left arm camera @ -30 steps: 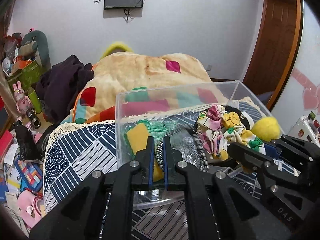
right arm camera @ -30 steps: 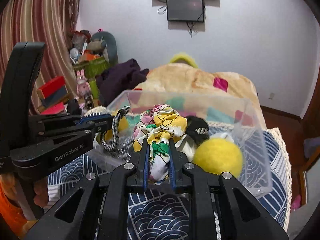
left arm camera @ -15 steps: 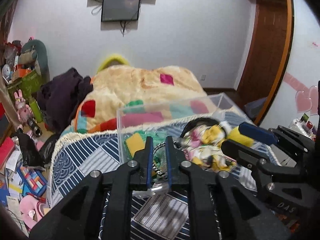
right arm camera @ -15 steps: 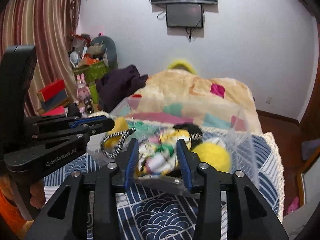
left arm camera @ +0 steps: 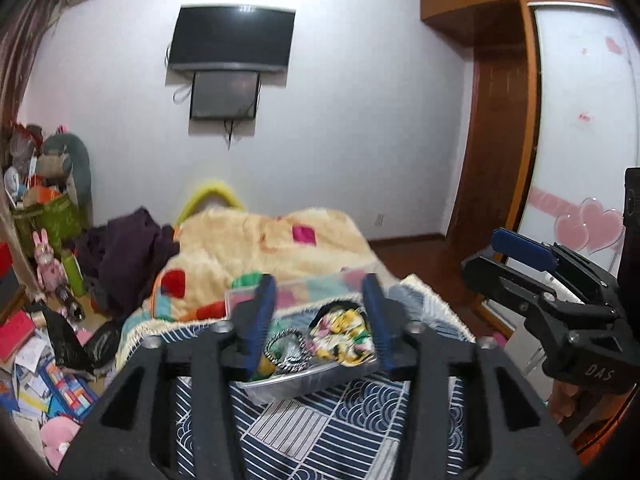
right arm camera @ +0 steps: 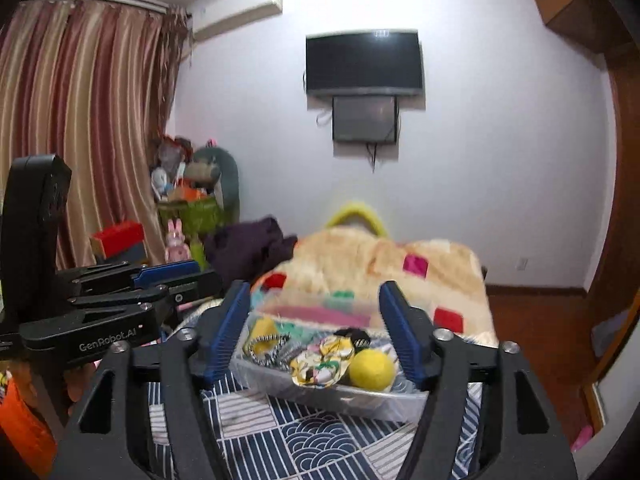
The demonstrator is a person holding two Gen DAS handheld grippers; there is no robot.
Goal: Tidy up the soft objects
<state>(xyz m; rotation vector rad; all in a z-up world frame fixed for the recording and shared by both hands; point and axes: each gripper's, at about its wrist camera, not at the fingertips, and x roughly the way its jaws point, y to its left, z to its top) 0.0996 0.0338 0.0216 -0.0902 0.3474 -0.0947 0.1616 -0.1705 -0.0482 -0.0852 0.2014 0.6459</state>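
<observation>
A clear plastic box (left arm camera: 280,390) (right arm camera: 340,398) sits on the blue patterned bed cover. In it lie a floral cloth (left arm camera: 340,334) (right arm camera: 322,362), a black-and-white striped cord (left arm camera: 286,350) (right arm camera: 266,350), a yellow ball (right arm camera: 372,370), and green and yellow items. My left gripper (left arm camera: 318,320) is open and empty, held back above the box. My right gripper (right arm camera: 316,330) is open and empty, also held back from the box. Each gripper shows at the edge of the other's view.
A beige blanket (left arm camera: 260,240) with coloured squares lies behind the box. Dark clothes (left arm camera: 128,252) are heaped at its left. Toys, books and bags clutter the floor at the left (left arm camera: 48,340). A wooden wardrobe (left arm camera: 496,160) stands at the right.
Both grippers have opened, the right one first, and pulled up and back from the box. The striped cord and the floral cloth, held a second ago, now lie in the box.
</observation>
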